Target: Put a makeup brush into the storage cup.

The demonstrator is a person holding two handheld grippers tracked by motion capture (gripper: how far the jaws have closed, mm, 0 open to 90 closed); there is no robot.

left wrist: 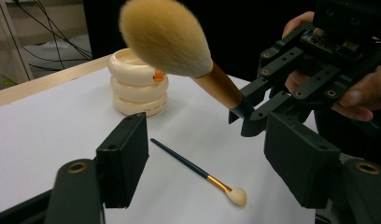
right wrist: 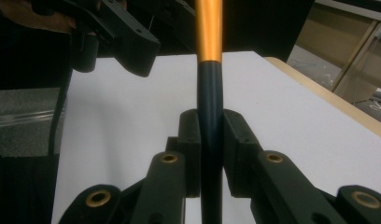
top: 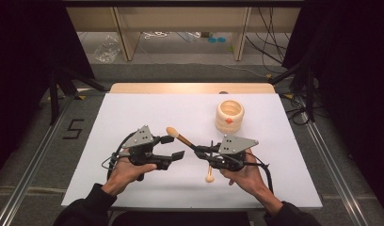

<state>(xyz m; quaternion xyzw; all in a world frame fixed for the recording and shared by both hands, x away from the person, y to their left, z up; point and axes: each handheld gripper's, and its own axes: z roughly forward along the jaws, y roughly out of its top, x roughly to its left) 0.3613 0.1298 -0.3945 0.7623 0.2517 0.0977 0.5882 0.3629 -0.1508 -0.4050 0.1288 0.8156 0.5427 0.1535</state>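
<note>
A large makeup brush (top: 180,137) with a fluffy tan head (left wrist: 165,37) and an orange-to-dark handle (right wrist: 210,93) is held above the table. My right gripper (top: 200,150) is shut on the dark end of that handle (left wrist: 242,108), its jaws pressed on both sides (right wrist: 210,128). My left gripper (top: 175,147) stands open just left of the brush head, nothing between its jaws (left wrist: 207,149). A small thin brush (left wrist: 198,170) lies flat on the white mat, its pale tip (top: 209,178) toward the person, partly under the right gripper.
A cream holder made of stacked rings (top: 230,116) with a small orange mark (left wrist: 158,75) stands at the back right of the white mat (top: 133,113). The wooden table edge (top: 190,87) runs behind it. Cables and table legs lie beyond.
</note>
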